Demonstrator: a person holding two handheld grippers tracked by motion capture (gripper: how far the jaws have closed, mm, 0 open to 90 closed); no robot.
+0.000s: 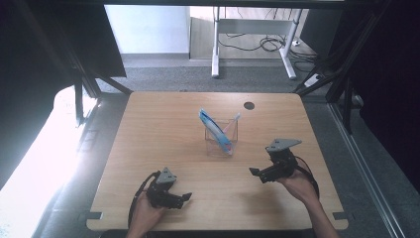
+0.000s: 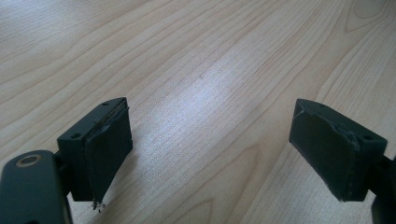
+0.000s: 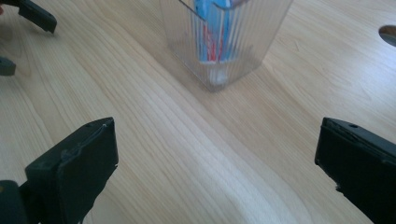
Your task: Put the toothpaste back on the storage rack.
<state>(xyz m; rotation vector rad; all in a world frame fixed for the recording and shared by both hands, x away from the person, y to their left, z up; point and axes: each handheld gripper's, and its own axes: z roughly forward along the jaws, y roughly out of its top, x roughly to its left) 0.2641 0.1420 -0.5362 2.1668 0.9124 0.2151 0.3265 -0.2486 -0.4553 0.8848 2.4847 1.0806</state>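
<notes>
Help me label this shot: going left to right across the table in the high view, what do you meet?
Left gripper → blue tube, standing in the clear cup → right gripper, jaws open like the left one's.

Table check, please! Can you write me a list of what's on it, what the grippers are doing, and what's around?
Surface: wooden table, bare, with a dark round hole near the far edge.
Job's things: clear ribbed holder standing upright mid-table; blue toothpaste tube leaning inside it, with a thin pale stick beside it.
Clutter: nothing seen.
Grippers: left gripper open, empty, low over the table; right gripper open, empty, facing the holder.
Cables: black, trailing from each gripper; more on the floor behind.
Surroundings: grey carpet, white desk legs.
</notes>
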